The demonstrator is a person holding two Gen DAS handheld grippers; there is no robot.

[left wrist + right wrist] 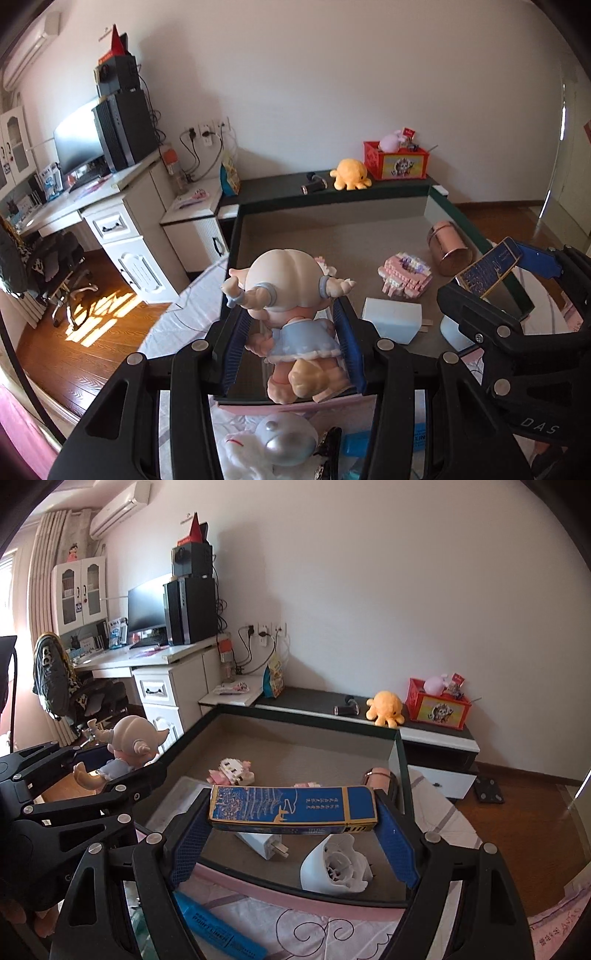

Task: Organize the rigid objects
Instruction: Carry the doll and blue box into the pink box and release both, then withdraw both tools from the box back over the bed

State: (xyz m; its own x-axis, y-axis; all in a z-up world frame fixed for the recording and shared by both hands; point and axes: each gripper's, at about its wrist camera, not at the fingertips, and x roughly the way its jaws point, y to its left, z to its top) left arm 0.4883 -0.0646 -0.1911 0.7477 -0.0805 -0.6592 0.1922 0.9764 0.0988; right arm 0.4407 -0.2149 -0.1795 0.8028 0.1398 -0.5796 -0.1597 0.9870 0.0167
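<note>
Doll (295,325) with the pale hair and blue dress is sitting clenched between the blue pads of your left gripper (293,345), raised over the near left edge of the dark-rimmed tray (400,760). Your right gripper (293,836) is grasping the long blue box (291,806) by its ends, holding it level above the near side of the tray. Inside the tray, a pink brick model (404,275), a copper canister (448,247) lying on its side and a white charger block (391,319) are resting on the grey floor. You are working over a bed sheet (332,934) with a pink pattern, where a blue pen box (221,928) is lying at the near edge. Far beyond the tray, a low dark shelf (306,701) is carrying a yellow octopus plush (386,707) and a red crate (437,703). At the far left, a white desk (147,657) is carrying a monitor (147,607) and a computer tower (190,611).
</note>
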